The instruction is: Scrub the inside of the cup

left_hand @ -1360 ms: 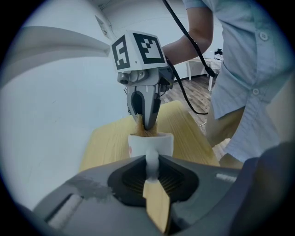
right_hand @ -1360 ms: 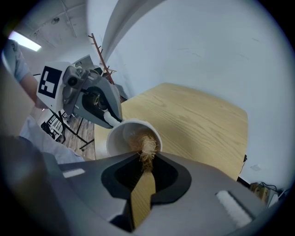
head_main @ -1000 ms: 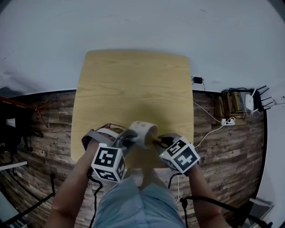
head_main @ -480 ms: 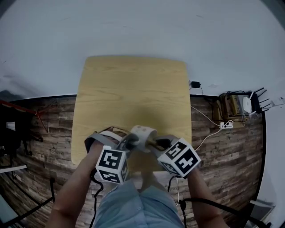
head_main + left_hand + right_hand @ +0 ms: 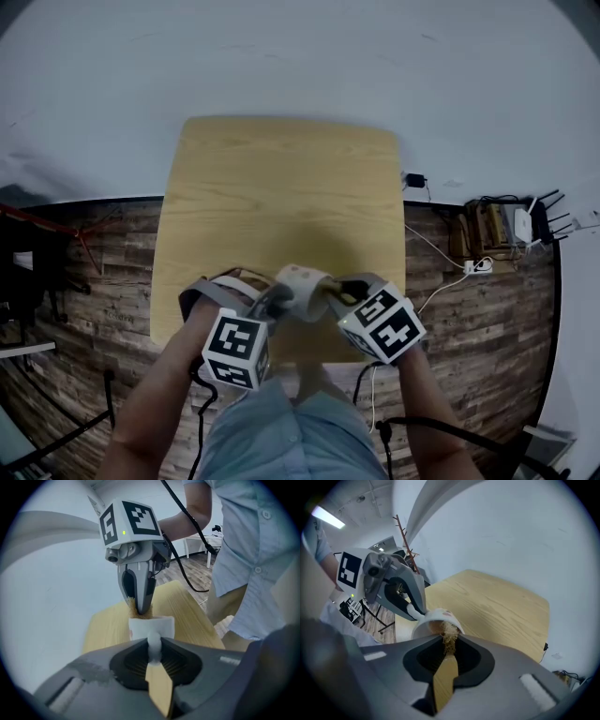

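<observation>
Cup (image 5: 302, 284) lies sideways, mouth toward right gripper (image 5: 336, 296) | left gripper (image 5: 272, 300) clamps handle (image 5: 153, 644) | right clamps brush (image 5: 448, 637)

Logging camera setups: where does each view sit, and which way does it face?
Head view: on the head, facing down at the table; forearms show.
Left gripper view: on left claw, facing the cup it grips; shirt shows.
Right gripper view: on right claw, facing along its brush.
All share the cup.

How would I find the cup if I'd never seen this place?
Find the pale wooden table and look by its near edge. The left gripper holds the cup there by its handle. It is white, with a brush's tan bristles poking inside.
</observation>
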